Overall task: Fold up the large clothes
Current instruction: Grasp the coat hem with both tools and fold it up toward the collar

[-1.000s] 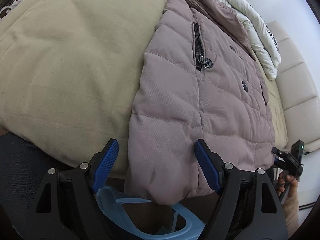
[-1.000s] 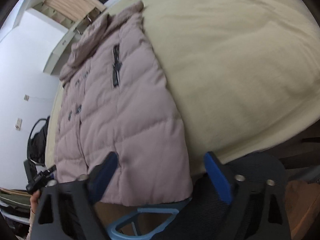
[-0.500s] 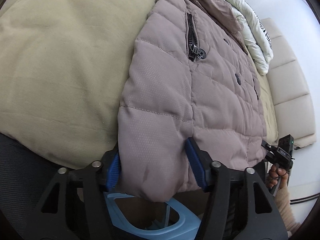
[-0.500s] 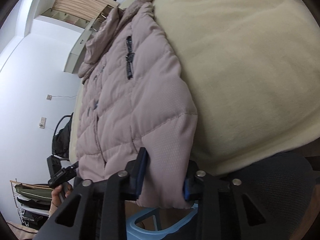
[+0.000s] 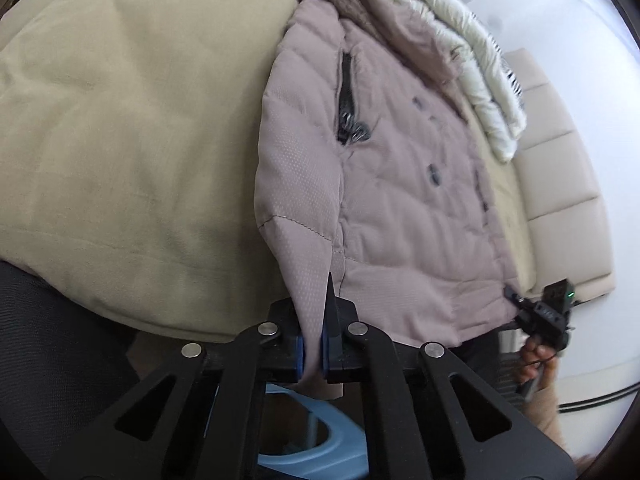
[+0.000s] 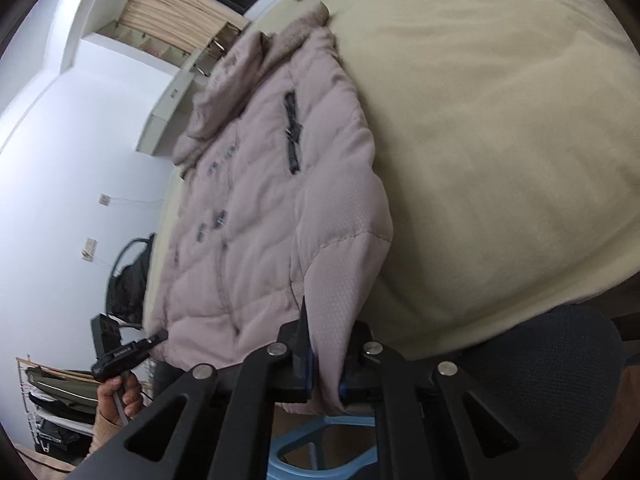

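Between the left gripper's (image 5: pixel 311 354) blue pads, a hem corner of the quilted mauve puffer jacket (image 5: pixel 400 200) is pinched tight; the right gripper (image 6: pixel 325 372) clamps the opposite hem corner. Ahead of both, the jacket lies flat on the beige bedspread (image 5: pixel 120 140).

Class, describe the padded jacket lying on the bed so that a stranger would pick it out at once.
Find the wide beige bed cover. On it lies the mauve quilted jacket, its hem pinched in the left gripper. Unlike the white puffy garment beside it, it has a black zip pocket and dark buttons.
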Motion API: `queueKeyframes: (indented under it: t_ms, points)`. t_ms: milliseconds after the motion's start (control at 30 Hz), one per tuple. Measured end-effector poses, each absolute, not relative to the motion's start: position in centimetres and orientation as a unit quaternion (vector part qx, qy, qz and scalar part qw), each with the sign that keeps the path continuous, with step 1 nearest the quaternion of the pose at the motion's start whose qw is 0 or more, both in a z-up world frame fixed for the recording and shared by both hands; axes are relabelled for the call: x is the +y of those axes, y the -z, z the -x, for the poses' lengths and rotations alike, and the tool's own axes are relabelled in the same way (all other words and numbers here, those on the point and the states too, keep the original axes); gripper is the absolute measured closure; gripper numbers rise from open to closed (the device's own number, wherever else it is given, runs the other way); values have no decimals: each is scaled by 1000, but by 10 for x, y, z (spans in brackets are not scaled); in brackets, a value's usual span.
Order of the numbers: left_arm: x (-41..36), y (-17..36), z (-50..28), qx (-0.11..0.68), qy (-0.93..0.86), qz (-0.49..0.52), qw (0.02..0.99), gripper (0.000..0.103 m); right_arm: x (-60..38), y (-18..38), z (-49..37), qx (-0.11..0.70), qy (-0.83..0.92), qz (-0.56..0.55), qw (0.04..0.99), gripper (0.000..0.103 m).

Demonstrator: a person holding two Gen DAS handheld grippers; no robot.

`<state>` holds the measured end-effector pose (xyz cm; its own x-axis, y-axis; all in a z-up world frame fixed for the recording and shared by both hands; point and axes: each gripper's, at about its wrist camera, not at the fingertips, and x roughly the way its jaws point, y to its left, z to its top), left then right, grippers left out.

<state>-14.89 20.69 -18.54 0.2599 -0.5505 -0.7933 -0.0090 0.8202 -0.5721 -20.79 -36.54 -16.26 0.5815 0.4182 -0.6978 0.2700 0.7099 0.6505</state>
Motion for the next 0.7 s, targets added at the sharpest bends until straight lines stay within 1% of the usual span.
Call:
queueKeyframes:
  t_ms: [133,200,333,533,700]
  points:
    - [213,156,137,551,201,296,754,100,-363,124,196,411,-70,-383,824,94]
    - [219,140,123,525,214,342,750,100,-365,104,184,388,-79,-386,833,94]
    - [222,100,80,474,236,382,758,100,-374,65,144,345,-90,-387,850,94]
    - [215,49,-17,413,256,391,782,100,-394,8,54,296,-77,-345,887,94]
    - [192,32,-112,393,246,377,802,100,-412,-12,-42,281,-42,-322,903,94]
